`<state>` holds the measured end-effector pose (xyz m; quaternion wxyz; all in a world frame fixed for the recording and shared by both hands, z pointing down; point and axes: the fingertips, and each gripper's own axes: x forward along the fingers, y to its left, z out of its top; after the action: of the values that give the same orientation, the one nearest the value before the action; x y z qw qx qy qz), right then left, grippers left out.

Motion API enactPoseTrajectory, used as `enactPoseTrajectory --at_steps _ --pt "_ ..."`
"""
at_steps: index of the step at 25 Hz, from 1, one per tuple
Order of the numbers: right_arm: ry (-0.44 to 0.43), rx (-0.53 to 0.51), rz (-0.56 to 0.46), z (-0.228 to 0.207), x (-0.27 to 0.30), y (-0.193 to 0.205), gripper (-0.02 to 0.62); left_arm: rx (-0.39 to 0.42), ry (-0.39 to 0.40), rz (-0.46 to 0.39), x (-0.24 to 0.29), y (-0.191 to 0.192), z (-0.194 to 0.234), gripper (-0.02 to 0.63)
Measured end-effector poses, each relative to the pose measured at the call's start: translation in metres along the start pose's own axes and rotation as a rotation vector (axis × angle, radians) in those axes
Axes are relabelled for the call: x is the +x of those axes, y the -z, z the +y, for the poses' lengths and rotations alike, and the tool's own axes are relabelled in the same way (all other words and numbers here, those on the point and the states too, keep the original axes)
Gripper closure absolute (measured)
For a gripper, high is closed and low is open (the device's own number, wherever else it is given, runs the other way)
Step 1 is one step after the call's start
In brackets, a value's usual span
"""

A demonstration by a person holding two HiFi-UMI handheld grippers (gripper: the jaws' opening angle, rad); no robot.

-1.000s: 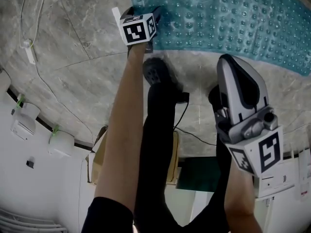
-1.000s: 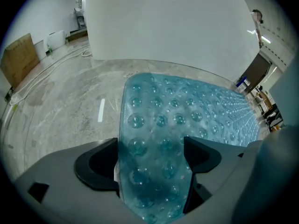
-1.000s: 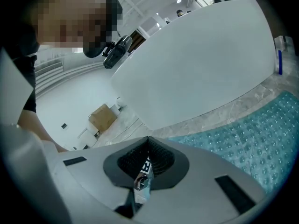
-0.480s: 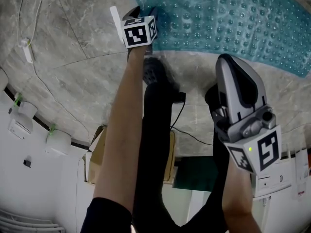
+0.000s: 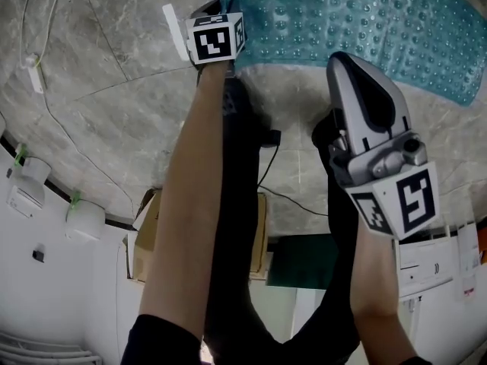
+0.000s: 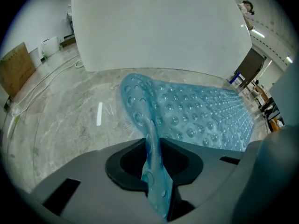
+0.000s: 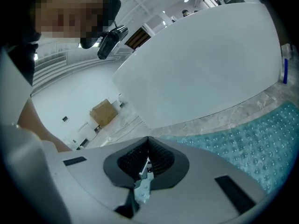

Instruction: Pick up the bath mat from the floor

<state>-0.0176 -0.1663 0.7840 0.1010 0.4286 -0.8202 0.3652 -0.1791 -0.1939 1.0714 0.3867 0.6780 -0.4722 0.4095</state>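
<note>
Grey marble floor [image 5: 106, 97] filled the head view, with the teal bath mat [image 5: 365, 21] spread at the far side. My left gripper [image 5: 219, 7] reached down to its near left corner, and my right gripper [image 5: 348, 65] hung by its near edge. Through the left gripper view, the jaws had just been closing and pinched a raised fold of the mat, while the rest lay flat before a white curved panel [image 6: 159, 27]. Through the right gripper view, the jaws sat together with nothing between them.

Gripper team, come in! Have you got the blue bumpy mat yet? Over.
Left gripper jaws just closing, bath mat edge pinched between them. Right gripper shut, holding nothing. Rest of mat lies on floor. Nothing seen blocking.
</note>
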Motion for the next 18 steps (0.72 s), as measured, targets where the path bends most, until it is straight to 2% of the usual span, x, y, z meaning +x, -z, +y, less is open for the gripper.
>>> enactPoseTrajectory --at_steps 3,6,10,18 --pt "-0.004 -0.051 0.019 0.001 -0.013 0.004 0.583 0.006 0.025 -0.015 -0.02 -0.006 -0.014 0.53" --pt "0.005 -0.112 0.04 0.0 -0.036 0.005 0.583 -0.022 0.065 -0.031 -0.046 -0.015 -0.031 0.543" --pt "0.081 -0.091 0.041 -0.003 -0.071 -0.003 0.583 0.02 0.12 -0.036 -0.083 -0.027 -0.06 0.551" --pt "0.185 -0.049 -0.021 0.015 -0.154 -0.086 0.583 -0.001 0.226 -0.02 -0.175 -0.071 -0.138 0.558"
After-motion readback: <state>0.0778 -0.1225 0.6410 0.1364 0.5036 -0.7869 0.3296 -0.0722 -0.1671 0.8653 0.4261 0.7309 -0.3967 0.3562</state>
